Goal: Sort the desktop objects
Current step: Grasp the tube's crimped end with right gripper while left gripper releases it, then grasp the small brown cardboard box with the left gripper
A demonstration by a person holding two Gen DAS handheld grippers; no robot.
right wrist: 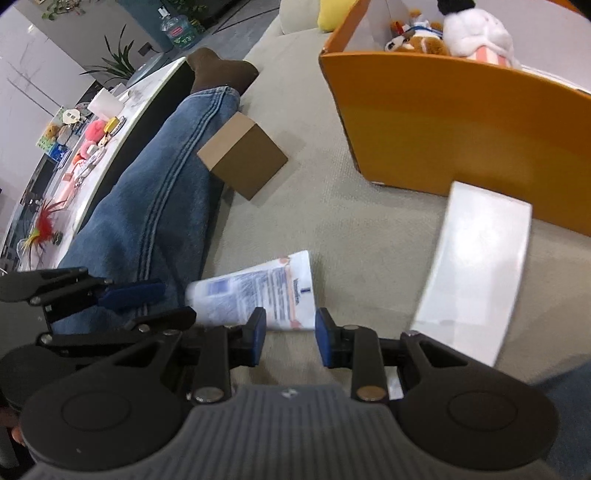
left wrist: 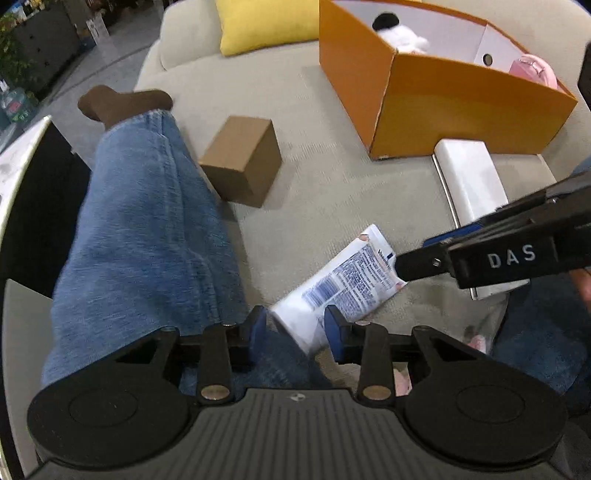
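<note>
Boxes: one orange [left wrist: 461,99], one brown [left wrist: 242,160], one white [left wrist: 469,177].

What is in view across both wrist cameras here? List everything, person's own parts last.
tube: 1, white with blue print, on sofa between both grippers
cardboard box: 1, brown, beside the leg
orange bin: 1, orange, holds plush toys
white box: 1, white, in front of the bin
yellow cushion: 1, sofa back
side table: 1, white, cluttered with small items
leg: jeans, brown sock
left gripper: open around tube
right gripper: open at tube's end
</note>
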